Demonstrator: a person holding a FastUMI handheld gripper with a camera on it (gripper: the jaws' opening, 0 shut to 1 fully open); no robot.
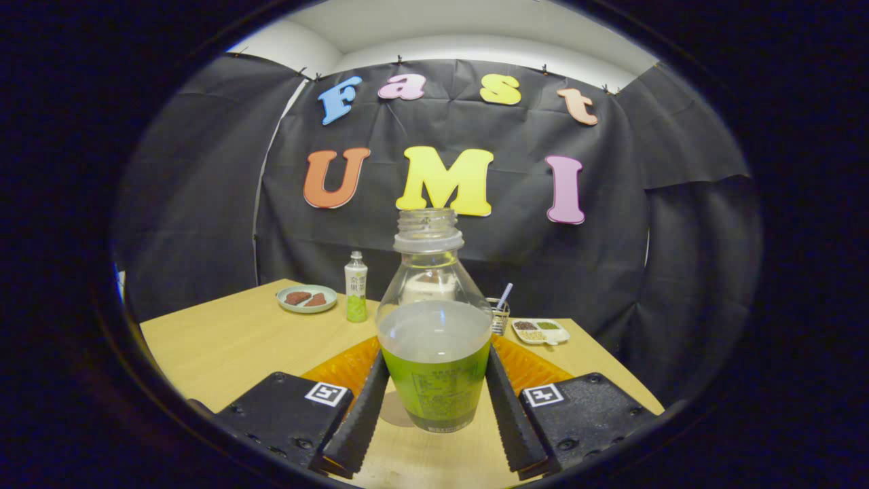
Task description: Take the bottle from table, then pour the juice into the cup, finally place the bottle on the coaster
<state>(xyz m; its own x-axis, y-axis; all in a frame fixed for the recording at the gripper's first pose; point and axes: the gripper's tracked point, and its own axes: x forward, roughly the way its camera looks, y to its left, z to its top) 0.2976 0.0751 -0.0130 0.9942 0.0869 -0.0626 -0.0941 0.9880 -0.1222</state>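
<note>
On the pale wooden table [224, 346], the gripper [434, 401] clamps an uncapped clear plastic bottle with a green label [434, 339] upright between both fingers. A brown round coaster [396, 409] lies just beside its base.

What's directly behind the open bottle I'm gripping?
The fingers press both sides of the clear, green-labelled open bottle. Behind it: an orange ribbed mat and a small glass with a straw, partly covered. Anything straight behind the liquid and label is hidden.

Clear glossy plastic bottle [434, 326] (paper-like label wrap) over a smooth matt wood-look table [224, 339]; booth wall matt cloth.
</note>
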